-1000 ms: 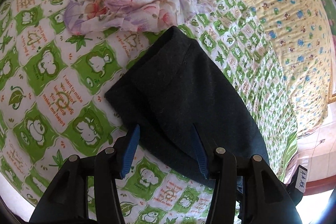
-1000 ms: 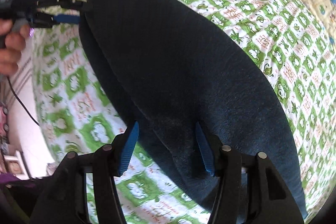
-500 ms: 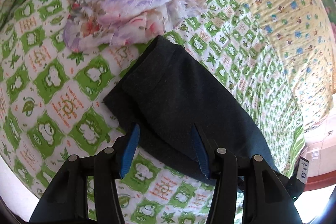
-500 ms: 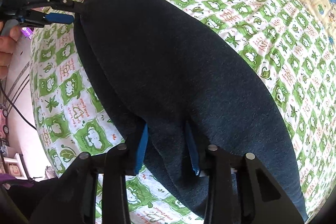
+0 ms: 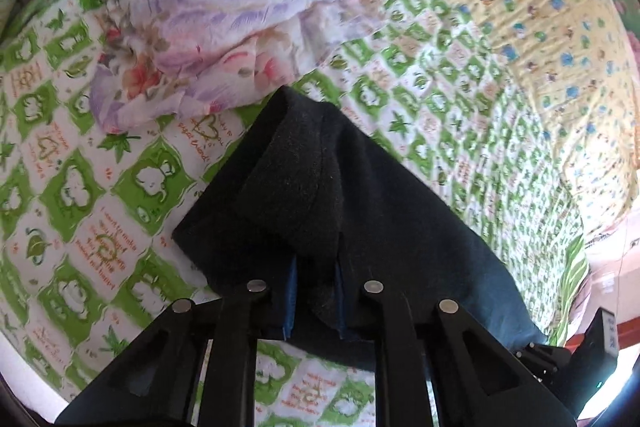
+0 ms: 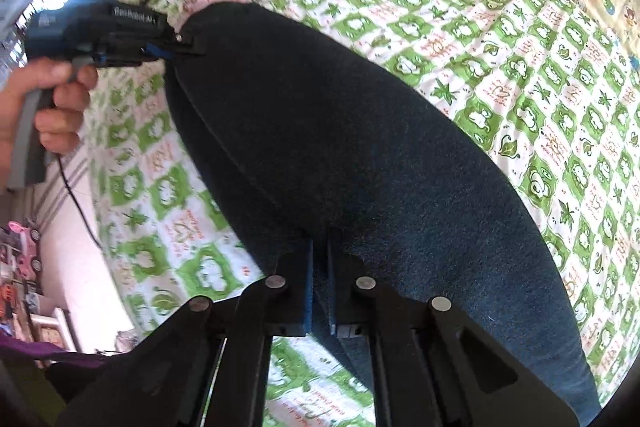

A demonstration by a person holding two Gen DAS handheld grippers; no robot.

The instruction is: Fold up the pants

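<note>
Dark navy pants (image 5: 360, 211) lie lengthwise on a green-and-white patterned sheet (image 5: 80, 187). My left gripper (image 5: 315, 267) is closing its jaws, and its blue pads pinch a raised fold at one end of the pants. In the right wrist view the pants (image 6: 340, 131) stretch away from my right gripper (image 6: 319, 251), whose jaws are closing tight on the near edge with fabric between the pads. At the far end of that view the left gripper (image 6: 176, 49), held by a hand (image 6: 56, 95), grips the other end.
A crumpled floral quilt (image 5: 224, 7) lies just beyond the pants' end. A yellow cartoon-print blanket (image 5: 520, 7) covers the far right of the bed. The sheet's edge (image 6: 120, 227) drops to the floor at the left, with clutter beyond.
Both grippers went from open around the pants' edge to shut on the fabric. The cloth in the left gripper has bunched up and lifted slightly.
</note>
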